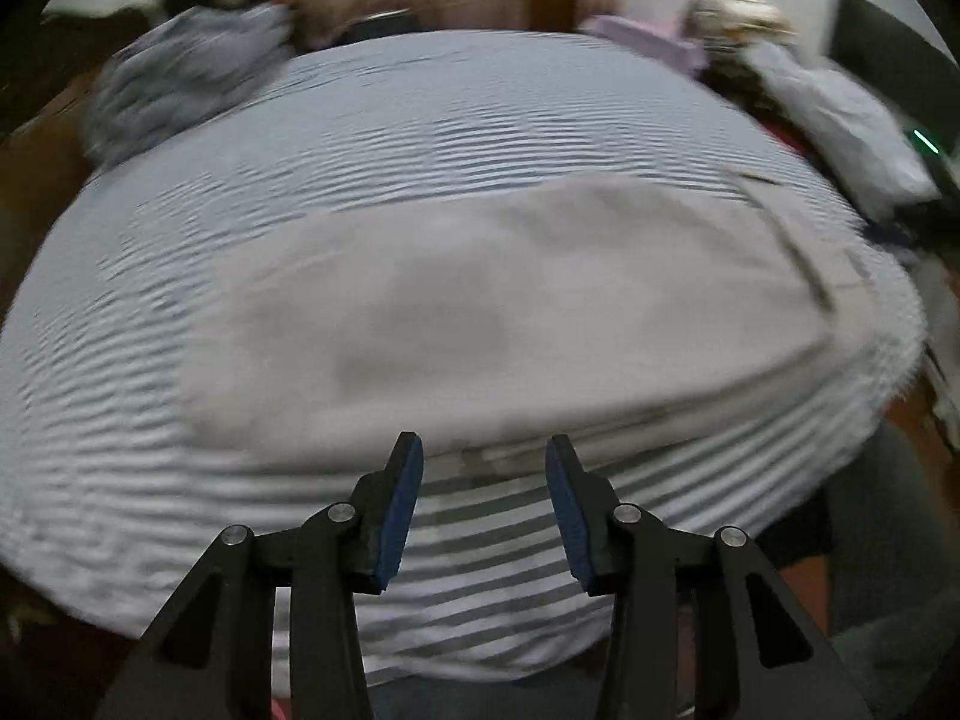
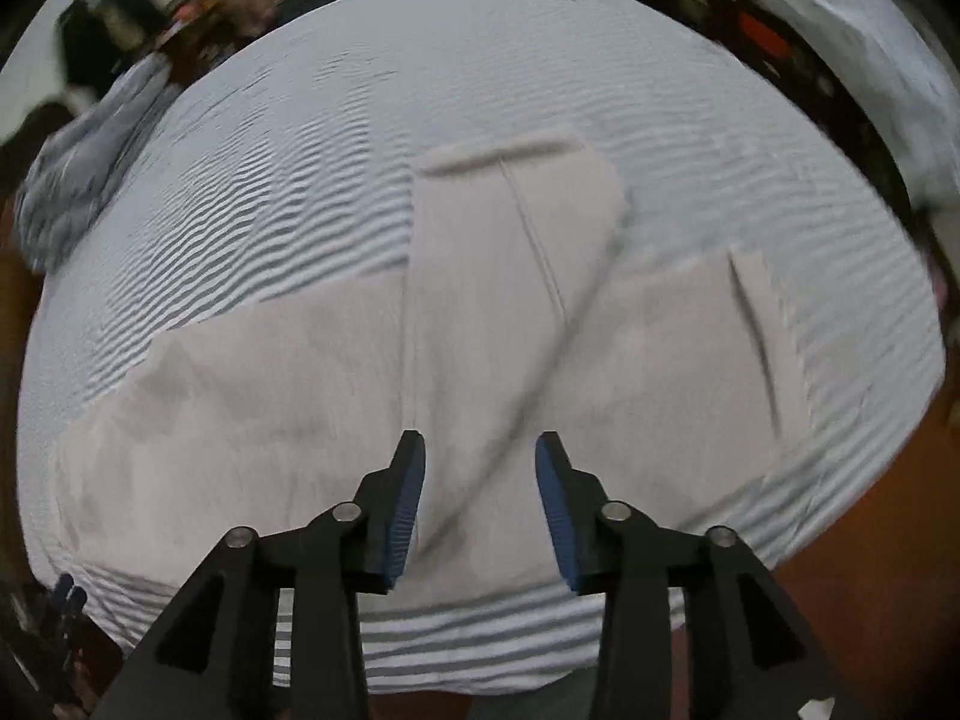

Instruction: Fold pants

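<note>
Beige pants (image 1: pixel 480 312) lie flat on a grey-and-white striped cloth (image 1: pixel 420 120). In the left wrist view they stretch across the middle, waistband end to the right. My left gripper (image 1: pixel 485 450) hovers over their near edge, open, with nothing between its blue pads. In the right wrist view one section of the pants (image 2: pixel 498 276) lies folded across the rest and points away from me, with a seam running along it. My right gripper (image 2: pixel 480 450) hangs above that fabric, open and empty. Both views are motion-blurred.
A crumpled grey garment (image 1: pixel 180 72) sits at the far left edge of the striped cloth. Pale blue-white clothing (image 1: pixel 840 120) and a lilac item (image 1: pixel 648 39) lie at the far right. Brown surface (image 2: pixel 870 600) borders the cloth at the near right.
</note>
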The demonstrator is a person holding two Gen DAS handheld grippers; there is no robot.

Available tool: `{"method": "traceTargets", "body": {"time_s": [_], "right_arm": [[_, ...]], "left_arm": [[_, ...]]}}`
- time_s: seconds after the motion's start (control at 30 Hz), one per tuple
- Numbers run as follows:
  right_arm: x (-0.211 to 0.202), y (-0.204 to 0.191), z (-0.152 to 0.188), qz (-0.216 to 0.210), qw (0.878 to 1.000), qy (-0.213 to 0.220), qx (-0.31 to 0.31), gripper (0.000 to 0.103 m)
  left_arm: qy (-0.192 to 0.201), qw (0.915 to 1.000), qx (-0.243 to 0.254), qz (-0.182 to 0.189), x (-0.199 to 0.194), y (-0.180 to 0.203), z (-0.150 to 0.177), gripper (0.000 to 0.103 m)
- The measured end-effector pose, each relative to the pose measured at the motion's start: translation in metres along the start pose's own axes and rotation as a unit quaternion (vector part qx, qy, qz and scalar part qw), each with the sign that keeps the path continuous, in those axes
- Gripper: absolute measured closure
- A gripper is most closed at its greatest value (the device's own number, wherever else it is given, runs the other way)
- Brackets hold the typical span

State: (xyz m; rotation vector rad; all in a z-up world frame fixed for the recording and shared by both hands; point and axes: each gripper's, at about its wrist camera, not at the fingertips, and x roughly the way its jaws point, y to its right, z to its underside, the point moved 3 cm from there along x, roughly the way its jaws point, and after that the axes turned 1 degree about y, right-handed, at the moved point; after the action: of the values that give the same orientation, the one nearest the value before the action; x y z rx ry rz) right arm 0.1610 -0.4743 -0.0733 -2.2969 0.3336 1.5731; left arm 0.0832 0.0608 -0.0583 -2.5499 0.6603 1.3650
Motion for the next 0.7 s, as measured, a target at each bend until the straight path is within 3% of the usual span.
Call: {"method": "traceTargets", "body": {"time_s": [0.17,0.33,0.43,0.5,0.6,0.7], "right_arm": [[0.012,-0.021,-0.060,0.022,0.997,-0.037,-0.056,0.066],[0.030,-0.025,-0.080,0.035,0.993,-0.088,-0.065,0.064],[0.041,-0.026,-0.083,0.040,0.992,-0.102,-0.066,0.063],[0.052,-0.029,-0.089,0.052,0.991,-0.096,-0.076,0.063],[0.067,-0.037,-0.095,0.070,0.988,-0.091,-0.100,0.063],[0.081,-0.050,-0.103,0.105,0.981,-0.074,-0.144,0.062]], "left_arm": [[0.027,0.9955,0.053,0.073,0.037,0.095,-0.026,0.059],[0.016,0.9894,0.057,0.133,0.084,0.184,-0.041,0.059],[0.005,0.9878,0.056,0.146,0.102,0.224,-0.044,0.059],[0.005,0.9896,0.052,0.134,0.110,0.234,-0.043,0.059],[-0.003,0.9916,-0.014,0.128,0.116,0.230,-0.047,0.059],[-0.029,0.9825,-0.122,0.137,0.119,0.208,-0.047,0.059]]}}
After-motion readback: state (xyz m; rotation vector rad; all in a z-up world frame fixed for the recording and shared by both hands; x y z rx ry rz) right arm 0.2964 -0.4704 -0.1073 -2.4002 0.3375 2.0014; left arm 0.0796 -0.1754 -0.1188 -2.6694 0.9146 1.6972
